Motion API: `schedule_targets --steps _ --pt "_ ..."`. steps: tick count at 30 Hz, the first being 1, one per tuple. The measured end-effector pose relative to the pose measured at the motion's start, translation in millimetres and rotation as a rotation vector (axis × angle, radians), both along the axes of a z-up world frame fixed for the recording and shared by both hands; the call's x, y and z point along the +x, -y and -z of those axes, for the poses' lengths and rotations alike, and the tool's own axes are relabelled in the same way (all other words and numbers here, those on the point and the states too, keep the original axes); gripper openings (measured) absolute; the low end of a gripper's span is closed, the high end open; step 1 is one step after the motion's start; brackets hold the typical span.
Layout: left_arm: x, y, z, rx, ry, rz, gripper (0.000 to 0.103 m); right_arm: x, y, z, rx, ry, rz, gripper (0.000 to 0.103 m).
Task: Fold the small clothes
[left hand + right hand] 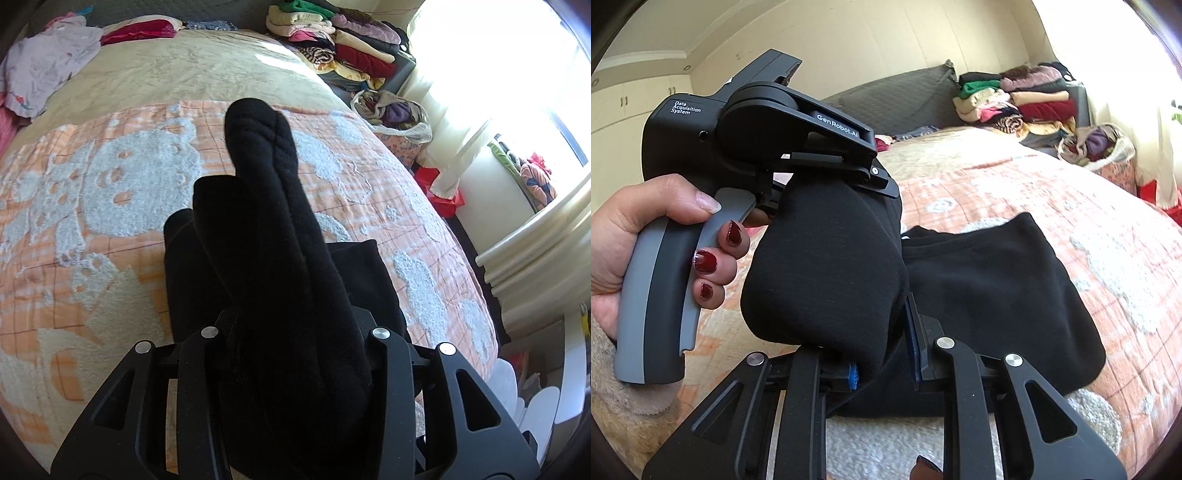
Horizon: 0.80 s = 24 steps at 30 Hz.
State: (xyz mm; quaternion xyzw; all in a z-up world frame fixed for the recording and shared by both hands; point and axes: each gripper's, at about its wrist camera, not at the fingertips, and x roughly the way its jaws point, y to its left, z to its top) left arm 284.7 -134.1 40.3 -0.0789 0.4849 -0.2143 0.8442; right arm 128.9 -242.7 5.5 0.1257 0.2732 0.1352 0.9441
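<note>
Sunlit bedroom, with a bed (pixel 122 236) under an orange checked blanket with fluffy pale patterns filling most of both views.

My left hand-held gripper (pixel 295 332) is clamped on a bunched fold of the black garment (pixel 258 206); the cloth stands up between its fingers and hides the tips in the left wrist view. From the right wrist view I see that same left hand-held gripper (pixel 827 192) from the side, gripped by a hand (pixel 635 243) with dark red nails, the black cloth hanging in a rounded lump below it. My right hand-held gripper (pixel 882 354) is closed on the black garment (pixel 979 280) as well: its blue pads (pixel 854 374) press the cloth from both sides, at the near edge of the piece.

Apart from the lifted part, the garment lies flat on the blanket, spreading right and far from the right hand-held gripper.

Farther out, on the far right side of the bed, a stack of folded clothes (pixel 340 40) rises in many colours. Just nearer than it is a mesh bag (pixel 395 114) full of clothes. On the far left lies a loose pale lilac garment (pixel 48 62), beside a red piece (pixel 140 31). A bright window (pixel 517 74) glares on the right.
</note>
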Motion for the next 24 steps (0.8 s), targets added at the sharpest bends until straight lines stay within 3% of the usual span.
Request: schedule_targets --steps 17,24 --pt "6 56 29 0.080 -0.060 0.054 0.041 -1 40 22 0.110 -0.093 0.073 0.018" --pt "8 74 38 0.105 -0.082 0.068 0.056 2 52 30 0.171 -0.125 0.087 0.019"
